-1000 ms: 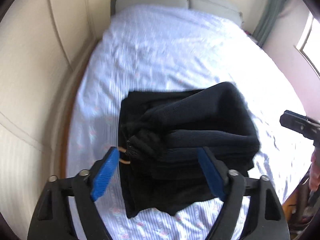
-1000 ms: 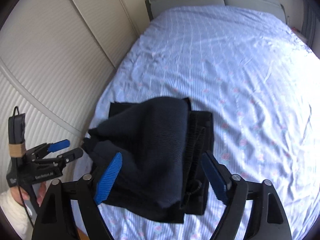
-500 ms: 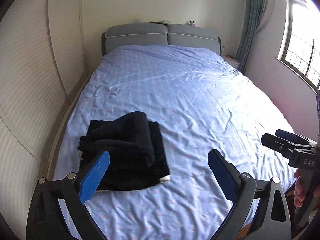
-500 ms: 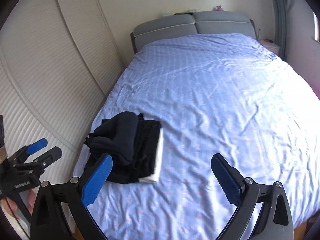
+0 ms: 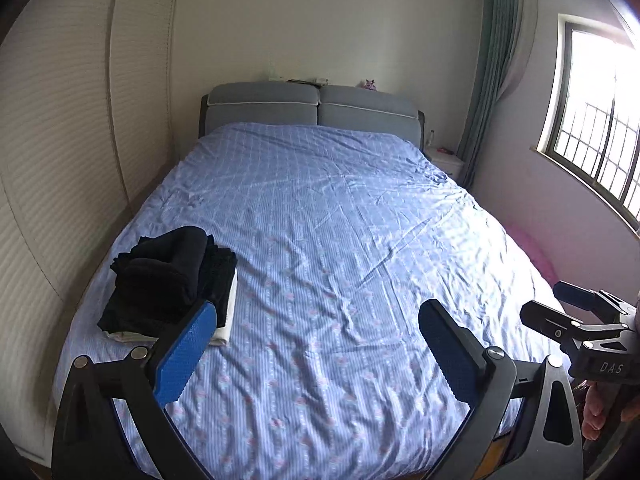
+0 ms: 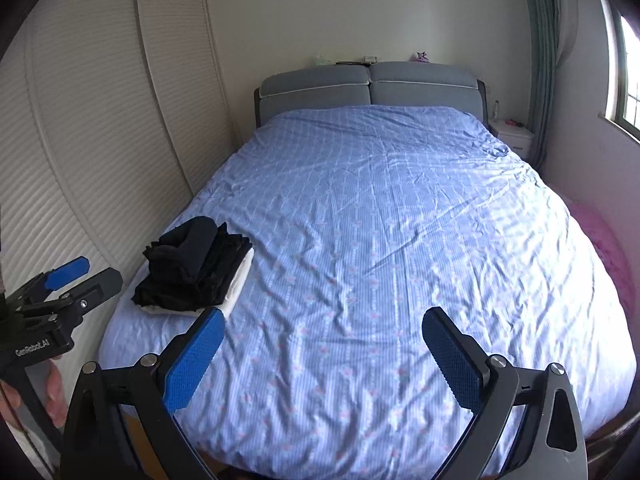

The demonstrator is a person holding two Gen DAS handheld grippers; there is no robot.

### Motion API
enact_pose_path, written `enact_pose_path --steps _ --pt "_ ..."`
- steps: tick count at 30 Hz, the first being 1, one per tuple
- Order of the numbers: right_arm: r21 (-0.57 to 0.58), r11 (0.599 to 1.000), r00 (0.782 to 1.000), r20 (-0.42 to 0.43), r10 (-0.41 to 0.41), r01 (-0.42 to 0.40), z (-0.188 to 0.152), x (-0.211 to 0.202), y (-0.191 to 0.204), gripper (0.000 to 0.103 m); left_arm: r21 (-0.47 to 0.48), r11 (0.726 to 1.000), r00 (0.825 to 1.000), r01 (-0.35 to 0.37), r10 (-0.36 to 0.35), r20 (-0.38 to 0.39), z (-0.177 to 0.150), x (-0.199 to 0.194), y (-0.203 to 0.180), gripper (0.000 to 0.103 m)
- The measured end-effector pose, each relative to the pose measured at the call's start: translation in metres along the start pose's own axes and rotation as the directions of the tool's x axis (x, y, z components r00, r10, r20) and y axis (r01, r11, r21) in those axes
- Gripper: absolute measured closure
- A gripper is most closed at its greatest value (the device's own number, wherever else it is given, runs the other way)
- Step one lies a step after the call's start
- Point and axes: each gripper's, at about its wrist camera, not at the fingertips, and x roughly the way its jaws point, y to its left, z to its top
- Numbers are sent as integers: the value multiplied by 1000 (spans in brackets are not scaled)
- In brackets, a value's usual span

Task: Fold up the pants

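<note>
I see the folded black knit pants (image 5: 164, 280) lying in a stack on top of a white folded cloth (image 5: 228, 322), at the left edge of the bed with the blue patterned cover (image 5: 340, 248), near its foot. My left tongs (image 5: 316, 344) hang spread above the foot of the bed, holding nothing. My right tongs (image 6: 324, 350) are spread too, empty, also over the foot of the bed, apart from the pants.

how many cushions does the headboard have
2. The left headboard cushion and the right headboard cushion sit side by side at the far end of the bed; none looks hidden.
</note>
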Motion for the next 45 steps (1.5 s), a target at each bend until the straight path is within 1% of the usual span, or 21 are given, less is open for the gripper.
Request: enact_pose_path --steps 2,6,10,15,19,26,45 --pt "-9 1000 1000 9 1 -1 -5 -17 -14 3 5 1000 1000 -5 5 -1 -5 -12 -17 0" --pt "25 1000 1000 19 7 -7 -17 -49 -40 3 35 999 1000 -9 8 4 -12 -34 -49 0" --pt "28 1000 999 47 -4 2 -26 -76 -56 3 52 999 1000 -1 0 19 -17 -52 -73 0" --pt "25 999 995 93 -29 27 -33 -105 -65 3 88 996 999 16 -20 39 -17 -63 -92 0" --pt "46 998 993 110 -38 33 -38 -119 -71 3 103 994 999 19 -24 49 -17 -67 -100 0" --pt "61 997 992 118 -51 44 -46 -132 -77 3 106 994 998 26 -31 45 -19 -73 -109 0" --pt "75 996 992 117 -55 46 -51 -142 -86 3 127 991 997 42 -50 54 -23 -82 -124 0"
